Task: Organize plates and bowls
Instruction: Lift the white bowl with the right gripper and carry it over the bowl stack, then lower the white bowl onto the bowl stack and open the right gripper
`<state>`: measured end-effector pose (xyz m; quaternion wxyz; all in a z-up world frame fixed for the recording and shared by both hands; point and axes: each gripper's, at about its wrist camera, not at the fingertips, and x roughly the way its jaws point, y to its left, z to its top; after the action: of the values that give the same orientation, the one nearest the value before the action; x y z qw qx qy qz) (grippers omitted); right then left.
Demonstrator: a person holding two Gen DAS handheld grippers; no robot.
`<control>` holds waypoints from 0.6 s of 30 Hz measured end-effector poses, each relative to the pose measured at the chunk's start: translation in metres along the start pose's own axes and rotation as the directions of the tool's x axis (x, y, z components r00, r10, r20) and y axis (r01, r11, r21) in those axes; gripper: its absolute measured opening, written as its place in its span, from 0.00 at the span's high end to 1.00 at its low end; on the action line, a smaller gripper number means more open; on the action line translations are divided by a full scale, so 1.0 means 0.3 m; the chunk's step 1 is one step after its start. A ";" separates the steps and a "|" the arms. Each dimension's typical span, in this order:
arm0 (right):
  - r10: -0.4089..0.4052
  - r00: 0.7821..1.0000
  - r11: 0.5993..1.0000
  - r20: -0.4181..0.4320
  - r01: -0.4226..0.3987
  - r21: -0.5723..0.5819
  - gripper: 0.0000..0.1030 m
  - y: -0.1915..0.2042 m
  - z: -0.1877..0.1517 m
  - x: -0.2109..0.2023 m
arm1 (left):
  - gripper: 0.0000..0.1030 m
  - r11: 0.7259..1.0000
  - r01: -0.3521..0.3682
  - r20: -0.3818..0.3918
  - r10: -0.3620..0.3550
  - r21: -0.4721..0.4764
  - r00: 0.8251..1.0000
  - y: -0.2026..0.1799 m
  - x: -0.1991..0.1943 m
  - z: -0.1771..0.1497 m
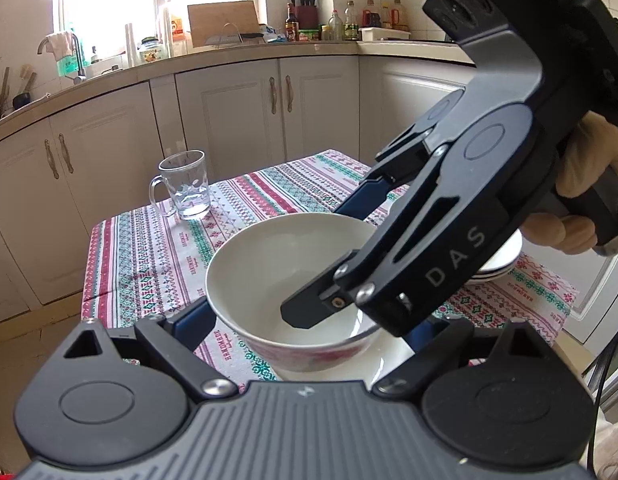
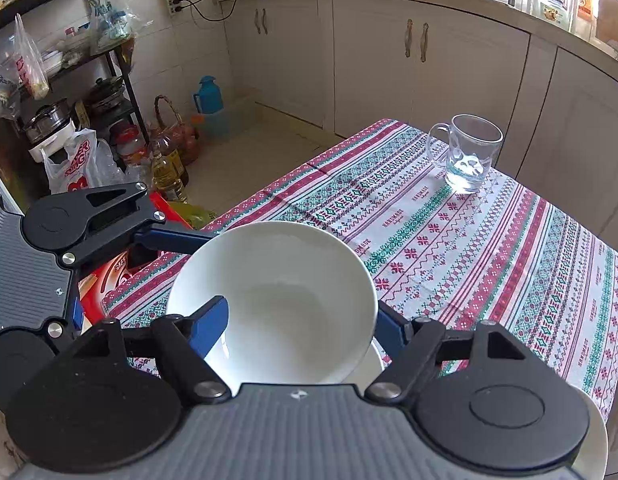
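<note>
A white bowl (image 1: 269, 264) is being kept at the near edge of the table (image 2: 489, 264), over a striped, patterned cloth (image 1: 157, 248), and both tools are being held at it.

The right tool (image 2: 299, 320) is being closed on the bowl across its near rim. In the right wrist view one blue finger (image 2: 211, 328) is being pressed inside the bowl, while the other (image 2: 389, 328) is being held against the outside of the wall. In the left wrist view this tool is seen coming down from the upper right, its handle being gripped by a hand (image 1: 581, 184).

The left tool (image 1: 301, 328) is being held wide, with the lower part of the bowl between its fingers. One finger (image 1: 189, 322) is seen just beside the bowl's left side, and the other is being hidden by the right tool. Whether its pads are pressing on the bowl cannot be told.

A white plate (image 1: 389, 354) is being partly covered by the bowl, just beneath it. Whether the bowl is resting on that plate or is being held just above it cannot be told. A short stack of plates (image 1: 505, 266) is being partly hidden behind the right tool, to the right of the bowl. A glass mug (image 2: 469, 156) is being left upright near the far corner of the table, well apart from the bowl.
</note>
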<state>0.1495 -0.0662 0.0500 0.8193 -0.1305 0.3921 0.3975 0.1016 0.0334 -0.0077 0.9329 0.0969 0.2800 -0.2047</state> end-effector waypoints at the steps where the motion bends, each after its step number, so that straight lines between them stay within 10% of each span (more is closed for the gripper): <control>1: -0.003 1.000 1.000 -0.001 0.003 0.005 0.20 -0.006 -0.006 -0.001 | 0.08 1.000 0.004 -0.003 -0.004 0.001 1.000 -0.005 0.004 -0.002; 18: 0.008 1.000 0.998 -0.026 -0.007 0.063 0.20 -0.050 -0.082 0.026 | 0.09 0.999 0.038 -0.082 -0.038 -0.007 0.996 -0.036 0.071 -0.027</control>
<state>0.1505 -0.0844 0.0266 0.8163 -0.1084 0.4156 0.3863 0.1090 0.0190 -0.0271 0.9168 0.0974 0.3204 -0.2176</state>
